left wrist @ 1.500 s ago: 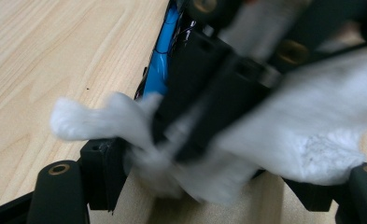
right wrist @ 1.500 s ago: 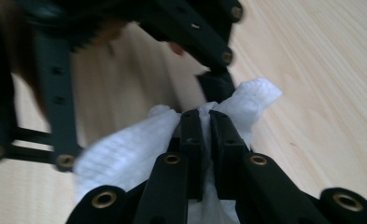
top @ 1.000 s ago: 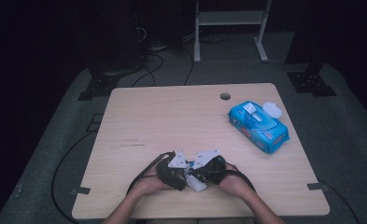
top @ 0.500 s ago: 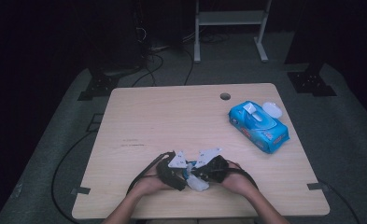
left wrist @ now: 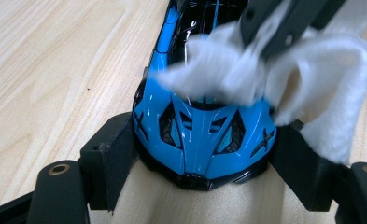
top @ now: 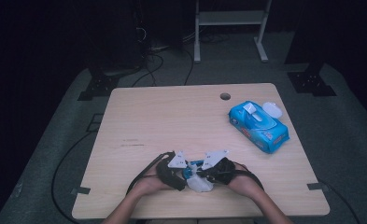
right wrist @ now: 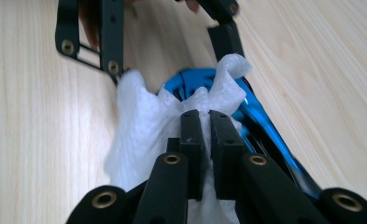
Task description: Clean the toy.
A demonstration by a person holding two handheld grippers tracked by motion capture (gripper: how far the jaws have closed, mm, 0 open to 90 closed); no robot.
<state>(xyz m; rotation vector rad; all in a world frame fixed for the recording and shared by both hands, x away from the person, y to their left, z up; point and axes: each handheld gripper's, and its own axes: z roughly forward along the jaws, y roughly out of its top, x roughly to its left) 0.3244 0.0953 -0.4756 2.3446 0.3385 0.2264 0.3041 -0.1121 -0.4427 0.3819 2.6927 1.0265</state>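
Blue glossy toy car sits pinched in the left tool; the right tool pinches a white crumpled wipe against it.

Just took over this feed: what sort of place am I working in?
Probably a recording lab or studio, not a home: a bare wooden table on grey carpet, dark surroundings, cables and a metal stand behind, a wipes pack on top.

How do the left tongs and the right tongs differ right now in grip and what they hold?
The left tongs stand wide, clamped on the sides of the blue toy car; the right tongs are pinched nearly together on the white wipe. The left tongs brace the car on the table; the right tongs press the wipe onto it. Both grip something.
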